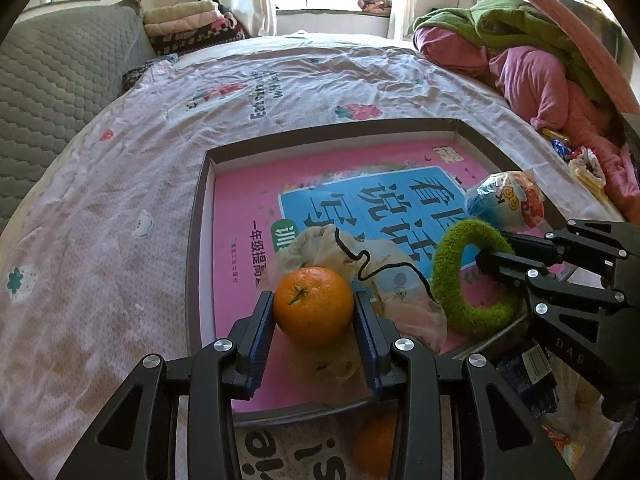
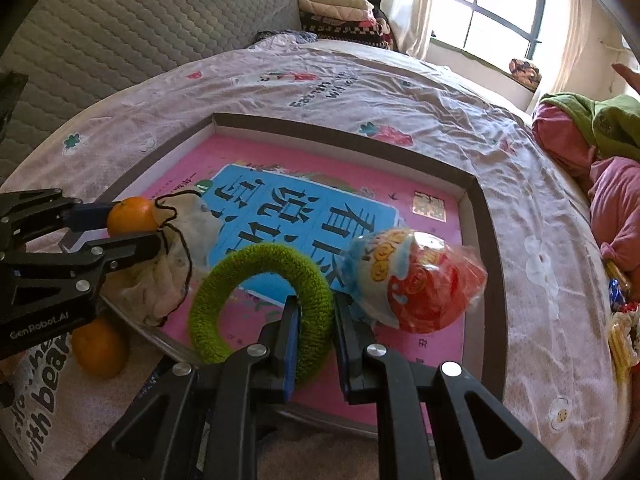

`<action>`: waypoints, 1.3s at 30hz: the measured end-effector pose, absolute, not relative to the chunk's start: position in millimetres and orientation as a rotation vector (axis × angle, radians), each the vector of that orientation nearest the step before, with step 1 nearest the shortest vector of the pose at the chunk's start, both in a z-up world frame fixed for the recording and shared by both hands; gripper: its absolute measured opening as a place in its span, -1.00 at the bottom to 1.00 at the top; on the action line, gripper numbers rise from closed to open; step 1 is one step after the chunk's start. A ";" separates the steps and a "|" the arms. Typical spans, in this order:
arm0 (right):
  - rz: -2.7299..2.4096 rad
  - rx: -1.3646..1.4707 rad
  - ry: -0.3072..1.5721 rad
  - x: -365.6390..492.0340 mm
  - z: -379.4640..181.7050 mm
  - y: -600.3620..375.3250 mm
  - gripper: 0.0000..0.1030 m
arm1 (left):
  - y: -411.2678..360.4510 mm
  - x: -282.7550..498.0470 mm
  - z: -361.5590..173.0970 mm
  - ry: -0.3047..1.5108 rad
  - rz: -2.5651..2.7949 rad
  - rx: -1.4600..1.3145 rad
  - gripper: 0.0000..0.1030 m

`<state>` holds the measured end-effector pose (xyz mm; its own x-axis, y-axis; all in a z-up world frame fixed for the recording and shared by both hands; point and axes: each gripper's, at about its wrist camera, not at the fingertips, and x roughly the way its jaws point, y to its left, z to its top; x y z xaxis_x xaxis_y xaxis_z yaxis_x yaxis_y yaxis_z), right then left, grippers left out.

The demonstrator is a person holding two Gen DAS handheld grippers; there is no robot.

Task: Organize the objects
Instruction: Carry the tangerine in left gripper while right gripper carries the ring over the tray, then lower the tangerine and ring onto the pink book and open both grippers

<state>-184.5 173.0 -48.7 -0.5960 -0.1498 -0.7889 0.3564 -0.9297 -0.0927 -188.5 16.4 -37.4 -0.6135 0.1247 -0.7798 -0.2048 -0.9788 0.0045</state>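
A shallow brown box lies on the bed with a pink book flat inside it. My left gripper is shut on an orange, held over the box's near left part above a crumpled cloth pouch with a black cord. My right gripper is shut on a fuzzy green ring, which stands tilted on the book. A wrapped egg-shaped toy lies just beyond the ring.
A second orange rests on the bedsheet just outside the box's near edge. Pink and green clothes pile up at the right, with snack packets beside them. A grey quilted headboard stands at the left.
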 end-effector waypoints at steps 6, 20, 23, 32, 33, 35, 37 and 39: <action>-2.546 1.250 0.334 -184.7 -48.4 174.1 -0.68 | 18.9 -187.2 -38.1 0.156 2.655 -1.291 -0.23; -2.525 1.310 0.256 -187.1 -49.0 179.9 -0.67 | 12.2 -189.7 -37.8 0.116 2.631 -1.334 -0.20; -2.522 1.317 0.245 -187.6 -48.6 180.8 -0.67 | 11.9 -189.8 -37.8 0.110 2.631 -1.336 -0.19; -2.520 1.311 0.265 -186.5 -46.7 177.9 -0.61 | 7.5 -186.8 -34.2 0.094 2.635 -1.327 -0.12; -2.519 1.309 0.266 -186.3 -46.3 177.5 -0.59 | 7.3 -187.3 -33.8 0.099 2.635 -1.328 -0.12; -2.518 1.302 0.267 -185.3 -45.4 176.8 -0.58 | 6.7 -187.1 -33.4 0.102 2.638 -1.329 -0.11; -2.519 1.295 0.270 -184.6 -43.9 176.5 -0.57 | 5.6 -187.1 -32.5 0.097 2.636 -1.332 -0.11; -2.518 1.288 0.270 -183.7 -42.2 175.8 -0.57 | 3.5 -186.9 -31.5 0.087 2.638 -1.334 -0.10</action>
<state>-183.7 175.8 -42.2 -0.5534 -0.1777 -0.8138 0.3461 -0.9377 -0.0307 -186.9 3.5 -31.5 -0.5796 0.1368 -0.8034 -0.1893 -0.9814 -0.0306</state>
